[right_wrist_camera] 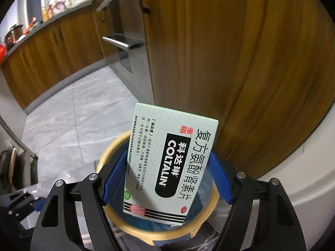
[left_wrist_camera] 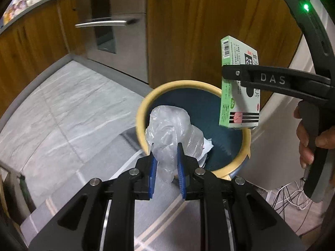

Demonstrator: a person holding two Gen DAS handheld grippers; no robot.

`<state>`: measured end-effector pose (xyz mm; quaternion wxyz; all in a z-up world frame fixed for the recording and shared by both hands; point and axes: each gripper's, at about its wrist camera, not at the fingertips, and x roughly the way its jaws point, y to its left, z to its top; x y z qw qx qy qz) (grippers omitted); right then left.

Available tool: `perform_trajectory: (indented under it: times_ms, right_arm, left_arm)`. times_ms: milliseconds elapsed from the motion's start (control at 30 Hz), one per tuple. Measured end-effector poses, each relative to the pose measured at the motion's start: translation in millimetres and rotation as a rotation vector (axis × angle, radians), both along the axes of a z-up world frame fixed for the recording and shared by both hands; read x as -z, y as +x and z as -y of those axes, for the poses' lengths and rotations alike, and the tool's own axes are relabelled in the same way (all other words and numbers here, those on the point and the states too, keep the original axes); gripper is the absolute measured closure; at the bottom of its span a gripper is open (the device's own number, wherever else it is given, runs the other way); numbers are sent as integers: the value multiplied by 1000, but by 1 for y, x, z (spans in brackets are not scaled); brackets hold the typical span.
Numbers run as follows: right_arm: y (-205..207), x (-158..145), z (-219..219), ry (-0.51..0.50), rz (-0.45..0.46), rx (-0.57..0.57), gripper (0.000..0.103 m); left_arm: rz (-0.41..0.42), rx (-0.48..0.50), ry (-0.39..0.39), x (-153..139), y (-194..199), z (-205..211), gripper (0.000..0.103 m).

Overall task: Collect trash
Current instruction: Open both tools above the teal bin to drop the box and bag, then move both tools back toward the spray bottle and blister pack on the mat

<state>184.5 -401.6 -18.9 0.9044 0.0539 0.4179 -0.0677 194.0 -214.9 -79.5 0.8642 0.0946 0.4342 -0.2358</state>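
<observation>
Firstly, we list a crumpled clear plastic bag [left_wrist_camera: 173, 133], translucent and creased, pinched between the blue pads [left_wrist_camera: 152, 177] of our left gripper [left_wrist_camera: 166, 163]; it hangs over the near rim of the bin [left_wrist_camera: 144, 102], a round bin with a yellow rim and dark blue lining, standing on the grey tiled floor [left_wrist_camera: 62, 108] beside a wooden cabinet [left_wrist_camera: 188, 31]. Crumpled white paper [left_wrist_camera: 206, 146] lies inside the bin. Next, a pale green medicine box [right_wrist_camera: 169, 163], printed with black Chinese characters and the word COLTALIN, a barcode on its edge. Our right gripper [right_wrist_camera: 167, 179] clamps it by its long sides, upright above the bin's opening. Our right hand [left_wrist_camera: 309, 138] grips the handle, fingers curled around it.
</observation>
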Motion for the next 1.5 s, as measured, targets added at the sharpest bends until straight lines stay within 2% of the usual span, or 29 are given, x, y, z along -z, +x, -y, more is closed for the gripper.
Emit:
perform_trajectory:
  times_ms: [300,500,600,633,667,700,767,1000,1200,1500]
  right_arm:
    - [13,31,6,-14,-83,27,26]
    - [15,40,7,-8,-108,21,26]
    - [15,42,10,16,-109,31,26]
    - [15,42,11,23,-109,33,26]
    - [15,41,13,31,-109,36,26]
    - [15,41,14,45,-108,40,25]
    - [13,39,17,63,-102,50,21]
    - [9,29,18,105,-61,44,8]
    - [7,19,9,109,-40,8,7]
    - [-15,-4,-22,40,1,-77,6]
  left_arm:
    - [-13,59,27,33,15,31,84]
    - [-29,67,30,43,14,36,80]
    - [-23,58,36,45,11,37,74]
    - [-18,55,38,44,11,38,67]
    - [-12,49,38,43,11,38,62]
    - [-3,46,34,41,9,36,48]
    - [31,35,25,35,5,33,38]
    - [56,-13,5,22,-1,15,20]
    - [66,-53,-1,6,-13,-5,16]
    - [93,-128,8,-28,-49,-47,13]
